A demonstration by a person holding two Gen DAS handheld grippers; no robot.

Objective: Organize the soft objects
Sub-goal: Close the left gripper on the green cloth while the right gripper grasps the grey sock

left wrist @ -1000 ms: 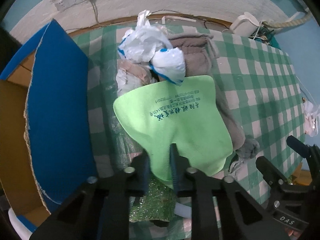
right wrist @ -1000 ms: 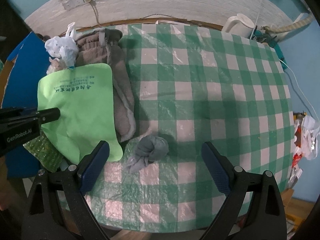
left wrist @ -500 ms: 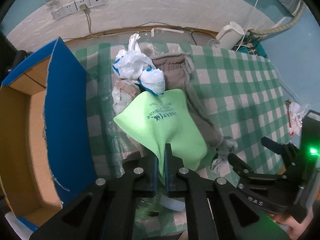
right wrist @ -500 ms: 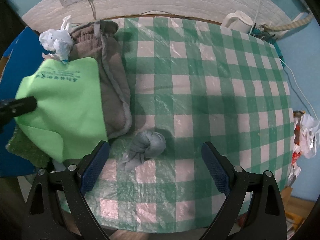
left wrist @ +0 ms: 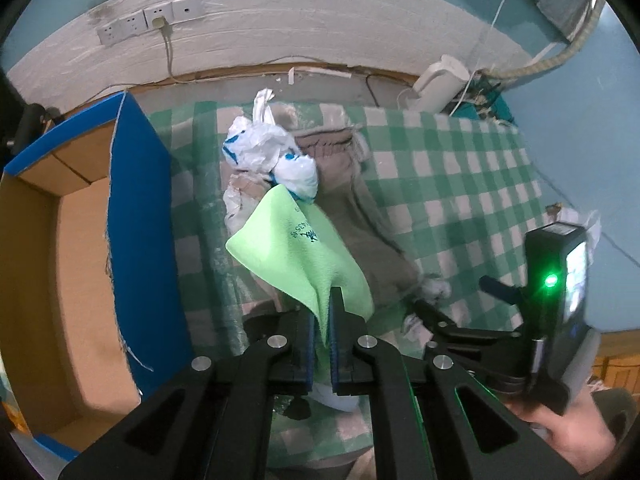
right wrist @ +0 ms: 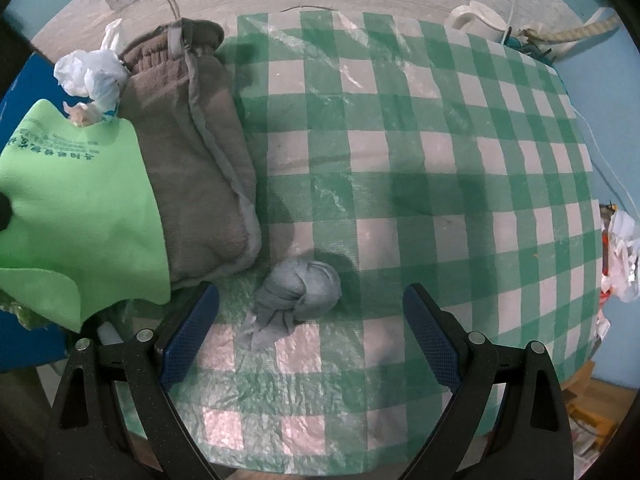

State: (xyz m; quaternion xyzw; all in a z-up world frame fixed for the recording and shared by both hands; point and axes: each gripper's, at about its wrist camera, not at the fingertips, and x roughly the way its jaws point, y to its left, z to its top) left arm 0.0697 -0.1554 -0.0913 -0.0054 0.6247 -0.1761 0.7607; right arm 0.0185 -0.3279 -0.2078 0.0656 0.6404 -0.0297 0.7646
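My left gripper (left wrist: 321,312) is shut on a corner of a light green cloth (left wrist: 296,256) with dark print and holds it lifted above the table; the cloth also shows at the left of the right wrist view (right wrist: 76,208). My right gripper (right wrist: 310,308) is open and empty, its fingers either side of a balled grey sock (right wrist: 298,292) on the checked tablecloth (right wrist: 440,160). A folded brown-grey garment (right wrist: 192,152) and a crumpled white plastic bag (right wrist: 90,74) lie beside the green cloth.
An open cardboard box with blue outer sides (left wrist: 60,280) stands at the table's left. A wall with sockets (left wrist: 148,24) runs behind. A white kettle (right wrist: 476,20) and cables sit at the far right corner. Crumpled litter (right wrist: 620,252) lies past the right edge.
My left gripper has risen and pulled back, lifting the green cloth off the pile so it hangs folded. The right gripper has moved slightly closer to the grey sock.
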